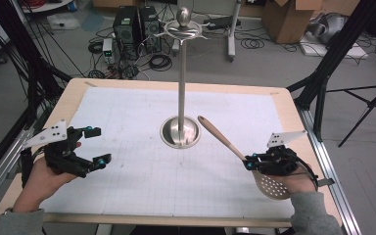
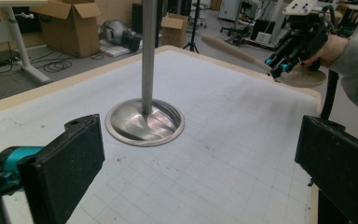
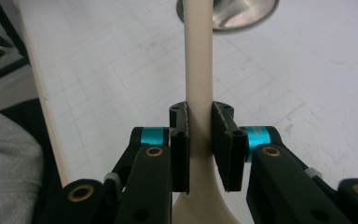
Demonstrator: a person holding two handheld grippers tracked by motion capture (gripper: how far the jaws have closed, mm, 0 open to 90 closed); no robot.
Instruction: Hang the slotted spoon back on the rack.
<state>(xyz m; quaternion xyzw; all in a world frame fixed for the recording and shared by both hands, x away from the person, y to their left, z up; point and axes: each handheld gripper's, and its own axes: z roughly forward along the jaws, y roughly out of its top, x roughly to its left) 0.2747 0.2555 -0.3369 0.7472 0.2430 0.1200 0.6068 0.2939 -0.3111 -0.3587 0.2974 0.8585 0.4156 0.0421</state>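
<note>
A wooden-edged tabletop (image 1: 68, 100) is carrying a white gridded mat (image 1: 142, 147) that is covering nearly all of its surface. Beyond its far edge, the floor is holding computer towers (image 1: 134, 24), coiled cables and cardboard boxes (image 1: 286, 17).

Near the middle of the tabletop, somewhat toward the far edge, a tall metal utensil stand (image 1: 181, 73) is rising upright from a round, dished steel base (image 1: 179, 132). A ring of hooks (image 1: 184, 32) is sitting near its top, capped by a rounded knob.

A person's two hands are coming in from the near edge. The left hand-held gripper (image 1: 96, 145) is hovering over the near left part of the tabletop, with its two black jaws spread wide apart and nothing between them. In the left gripper view, those jaws are framing the stand's base.

The right hand-held gripper (image 1: 249, 161) is sitting over the near right corner, pinching a wooden slotted spoon (image 1: 225, 139) at the neck, where the handle is widening into the bowl. In the right gripper view, the jaws are pressing on both sides of the pale handle (image 3: 198, 70). The handle is slanting toward the stand's base, its tip ending just beside the base's right rim; whether they touch, I cannot tell. The perforated bowl (image 1: 272, 186) is lying toward the near edge, under the person's hand, and the spoon is appearing lifted off the mat.
</note>
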